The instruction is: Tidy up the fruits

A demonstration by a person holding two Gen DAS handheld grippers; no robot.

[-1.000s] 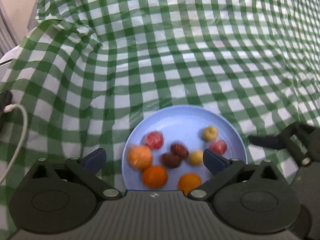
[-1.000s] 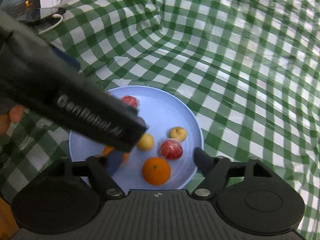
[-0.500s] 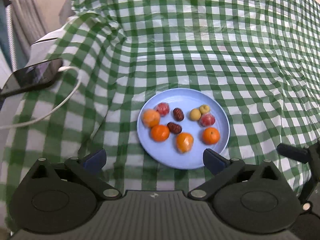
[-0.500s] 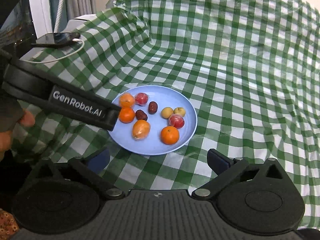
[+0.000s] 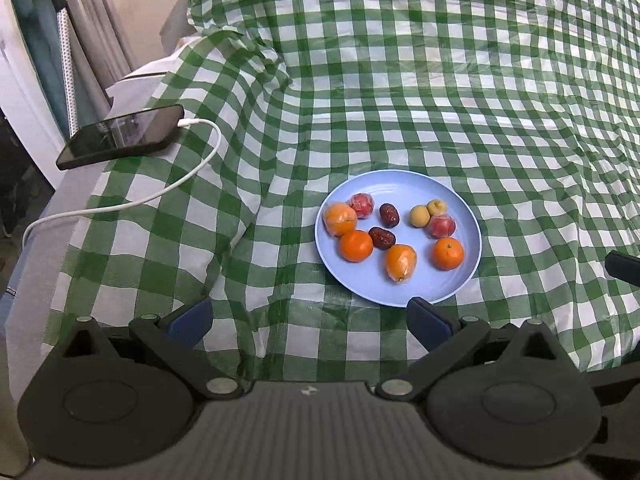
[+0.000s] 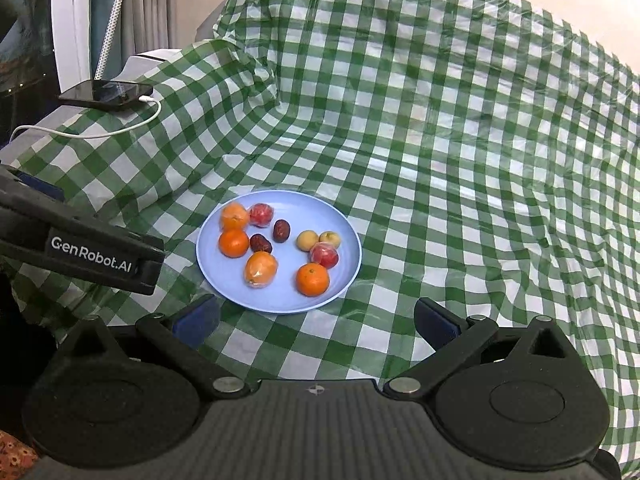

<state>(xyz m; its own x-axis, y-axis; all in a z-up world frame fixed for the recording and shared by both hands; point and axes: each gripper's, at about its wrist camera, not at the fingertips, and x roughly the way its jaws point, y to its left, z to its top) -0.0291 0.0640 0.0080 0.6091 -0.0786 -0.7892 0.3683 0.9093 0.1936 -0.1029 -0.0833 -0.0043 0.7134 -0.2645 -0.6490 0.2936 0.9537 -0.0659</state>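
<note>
A light blue plate [image 5: 404,186] [image 6: 280,200] sits on a green-and-white checked cloth and holds several fruits: oranges [image 5: 355,245] [image 6: 312,279], two dark red dates [image 5: 389,215] [image 6: 281,230], two small yellow fruits [image 5: 419,215] [image 6: 307,240] and red wrapped fruits [image 5: 441,225] [image 6: 324,255]. My left gripper [image 5: 308,322] is open and empty, held back from the plate's near edge. My right gripper [image 6: 316,322] is open and empty, also held back from the plate. The left gripper's body [image 6: 80,248] shows at the left of the right wrist view.
A black phone [image 5: 120,136] [image 6: 105,94] with a white charging cable [image 5: 168,192] [image 6: 92,133] lies at the far left on the cloth's edge. The cloth [image 5: 440,80] rises in folds behind the plate. Curtains and a white frame stand at the far left.
Both grippers have drawn back and up from the plate, which now looks smaller and farther. The fruits on the plate have not moved in the last half second.
</note>
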